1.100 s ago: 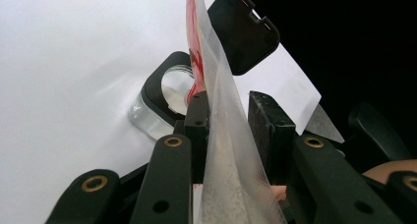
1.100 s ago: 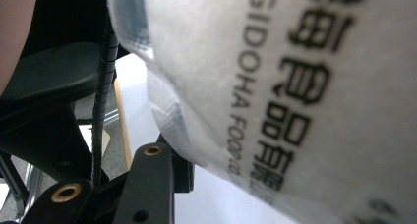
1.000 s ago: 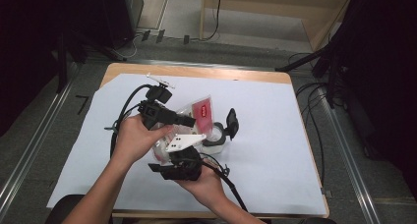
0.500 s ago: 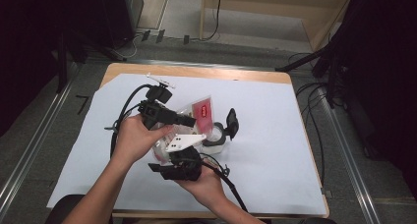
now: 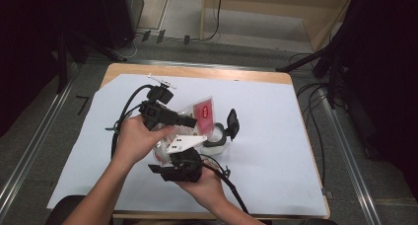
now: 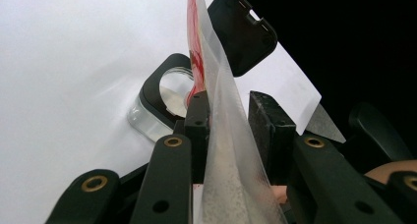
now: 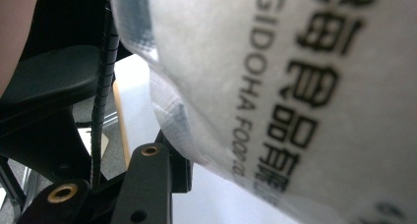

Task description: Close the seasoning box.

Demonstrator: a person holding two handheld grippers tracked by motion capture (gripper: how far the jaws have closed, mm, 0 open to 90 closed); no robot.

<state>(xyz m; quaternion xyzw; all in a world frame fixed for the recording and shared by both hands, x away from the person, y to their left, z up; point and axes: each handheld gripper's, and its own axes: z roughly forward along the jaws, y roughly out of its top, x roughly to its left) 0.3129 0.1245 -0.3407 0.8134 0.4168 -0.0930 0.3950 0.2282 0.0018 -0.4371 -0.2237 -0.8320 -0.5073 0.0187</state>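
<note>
both grippers hold a clear pouch (image 5: 199,117) above the counter (image 5: 276,136), just over a small clear jar (image 5: 215,137) whose black flip lid (image 5: 232,122) stands open. in the left gripper view the left gripper (image 6: 228,121) has its jaws pinching the pouch (image 6: 221,135) edge-on, the film squeezed between the pads, with the red-printed end pointing toward the jar mouth (image 6: 172,89). in the right gripper view the pouch (image 7: 295,86) lies right against the camera, printed side up. one jaw of the right gripper (image 5: 180,158) shows beneath it, and i cannot tell whether that pair is pressing the film or just cradling it.

the step in hand looks like lining the pouch up to pour into the jar. the next move likely calls for tipping the open end down over the mouth while the left grip keeps the film taut, so nothing spills onto the white sheet (image 5: 266,185).
</note>
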